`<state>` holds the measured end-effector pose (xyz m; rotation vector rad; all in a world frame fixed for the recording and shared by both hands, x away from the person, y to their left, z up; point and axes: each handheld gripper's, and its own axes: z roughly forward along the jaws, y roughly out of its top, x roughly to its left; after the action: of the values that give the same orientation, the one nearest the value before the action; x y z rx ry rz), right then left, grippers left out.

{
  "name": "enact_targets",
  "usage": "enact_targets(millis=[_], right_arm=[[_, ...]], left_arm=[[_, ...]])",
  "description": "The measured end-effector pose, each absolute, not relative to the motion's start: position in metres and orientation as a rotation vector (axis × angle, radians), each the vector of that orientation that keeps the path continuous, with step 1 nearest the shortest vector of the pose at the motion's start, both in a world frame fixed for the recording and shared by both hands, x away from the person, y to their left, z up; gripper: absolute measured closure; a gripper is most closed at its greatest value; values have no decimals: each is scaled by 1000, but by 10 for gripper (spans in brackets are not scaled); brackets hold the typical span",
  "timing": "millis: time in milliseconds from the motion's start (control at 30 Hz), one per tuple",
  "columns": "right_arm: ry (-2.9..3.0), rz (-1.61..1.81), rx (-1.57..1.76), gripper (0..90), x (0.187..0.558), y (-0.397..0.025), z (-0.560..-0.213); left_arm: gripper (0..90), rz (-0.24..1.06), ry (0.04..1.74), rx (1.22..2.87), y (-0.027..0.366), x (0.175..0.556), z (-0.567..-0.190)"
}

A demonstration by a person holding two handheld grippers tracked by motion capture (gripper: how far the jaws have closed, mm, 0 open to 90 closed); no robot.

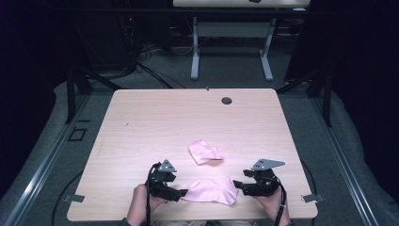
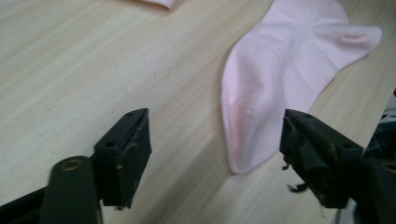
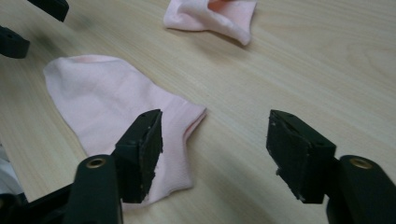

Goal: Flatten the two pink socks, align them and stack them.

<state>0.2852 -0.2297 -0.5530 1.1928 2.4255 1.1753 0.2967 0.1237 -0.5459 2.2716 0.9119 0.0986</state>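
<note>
Flat pale-pink fabric sock lies on light wood worktop near front edge, between left hand-held gripper and right hand-held gripper; both jaws wide apart, empty. Crumpled pink sock just beyond.

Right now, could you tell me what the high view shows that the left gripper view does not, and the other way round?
High view alone: the whole table with the round hole near its far edge, the full crumpled pink sock, both hands, the right gripper, and the floor with a second table beyond. Left gripper view alone: a close look along the left gripper, jaws wide apart, and the rounded end of the flat pink sock between them. Shared: the flat pink sock, the left gripper and the wood tabletop.
</note>
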Motion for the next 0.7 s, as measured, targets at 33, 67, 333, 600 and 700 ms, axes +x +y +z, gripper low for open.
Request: enact_targets(millis=[33,67,333,600,700], right_arm=[[2425,1175,1193,340,285,-230,-553],[2413,1174,1192,302,288,-231,-552],[2409,1153,1164,147,301,-227,-548],[2417,1150,1109,215,320,-221,-543],[2422,1156,1082,259,326,-215,-541]], left_arm=[[187,99,912,2272,124,297,-546],[162,113,912,2270,125,299,-543],[33,167,923,2270,136,329,-530],[8,181,900,2282,130,364,-518],[93,182,886,2293,123,380,-513]])
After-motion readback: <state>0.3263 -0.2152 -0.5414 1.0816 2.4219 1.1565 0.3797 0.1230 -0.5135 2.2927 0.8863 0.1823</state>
